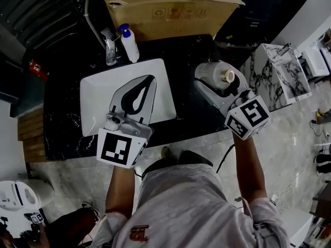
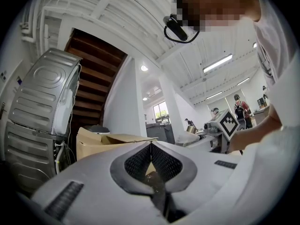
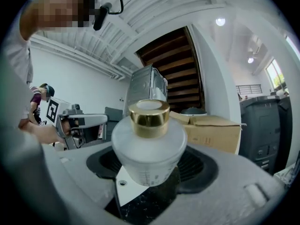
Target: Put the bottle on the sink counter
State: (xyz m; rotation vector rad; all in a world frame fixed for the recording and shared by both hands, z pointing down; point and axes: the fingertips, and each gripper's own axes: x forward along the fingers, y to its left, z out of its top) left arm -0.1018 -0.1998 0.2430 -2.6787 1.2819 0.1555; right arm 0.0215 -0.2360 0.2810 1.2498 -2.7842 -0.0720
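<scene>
A frosted white bottle (image 1: 217, 74) with a gold cap (image 3: 149, 118) is held over the black marble sink counter (image 1: 191, 115), just right of the white basin (image 1: 95, 94). My right gripper (image 1: 212, 82) is shut on the bottle's body (image 3: 149, 153), cap upward in the right gripper view. Whether the bottle's base touches the counter is hidden. My left gripper (image 1: 150, 78) hovers over the basin, its jaws shut with nothing between them (image 2: 151, 144).
A white pump bottle (image 1: 129, 43) and a clear dispenser (image 1: 110, 50) stand at the basin's back edge. Behind them is a large cardboard box (image 1: 170, 9). A marble-patterned slab (image 1: 282, 71) lies to the right. A tilted washing machine (image 2: 44, 107) shows at left.
</scene>
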